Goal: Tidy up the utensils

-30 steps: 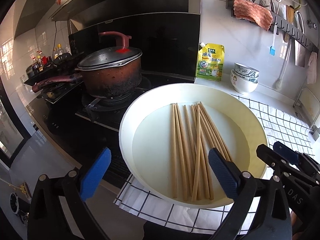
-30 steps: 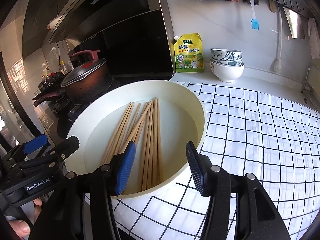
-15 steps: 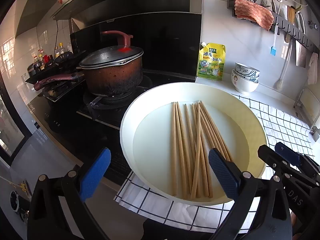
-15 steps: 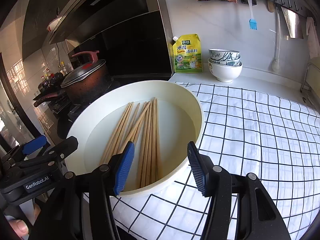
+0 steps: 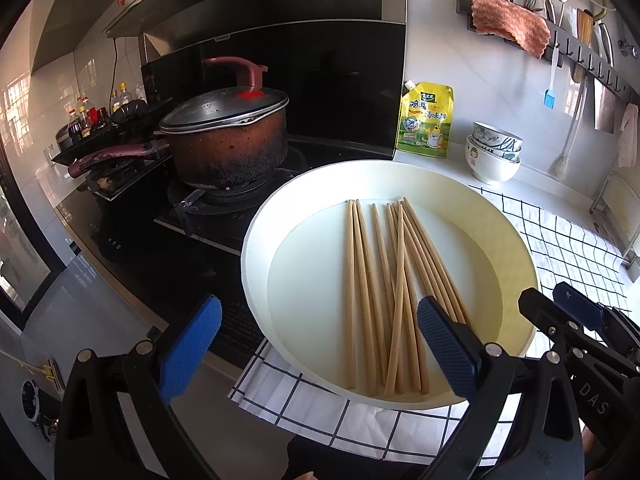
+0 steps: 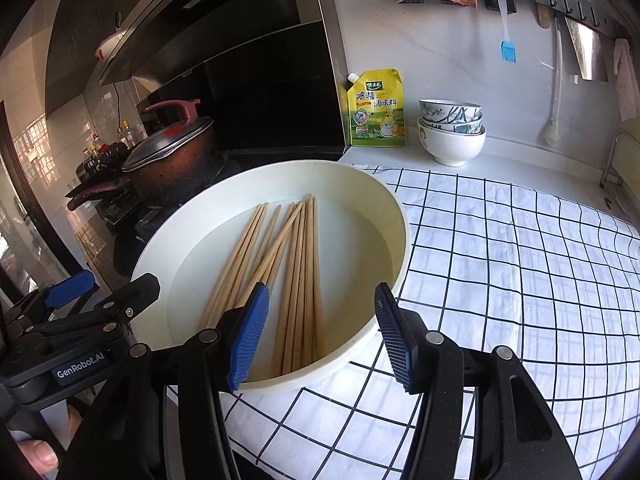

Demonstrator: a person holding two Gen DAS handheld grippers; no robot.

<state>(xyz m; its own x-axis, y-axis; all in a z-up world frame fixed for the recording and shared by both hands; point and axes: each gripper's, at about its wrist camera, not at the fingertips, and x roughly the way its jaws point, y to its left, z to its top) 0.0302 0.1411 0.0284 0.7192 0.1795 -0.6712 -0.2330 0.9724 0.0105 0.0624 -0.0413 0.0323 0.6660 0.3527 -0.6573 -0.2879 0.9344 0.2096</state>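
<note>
On a checked cloth (image 6: 500, 248) beside the stove, wooden chopsticks (image 5: 384, 292) lie loosely fanned in a shallow cream basin (image 5: 256, 240), while the left gripper (image 5: 320, 344) and right gripper (image 6: 320, 332) hover spread and empty at its near rim, seemingly poised to gather them.
</note>
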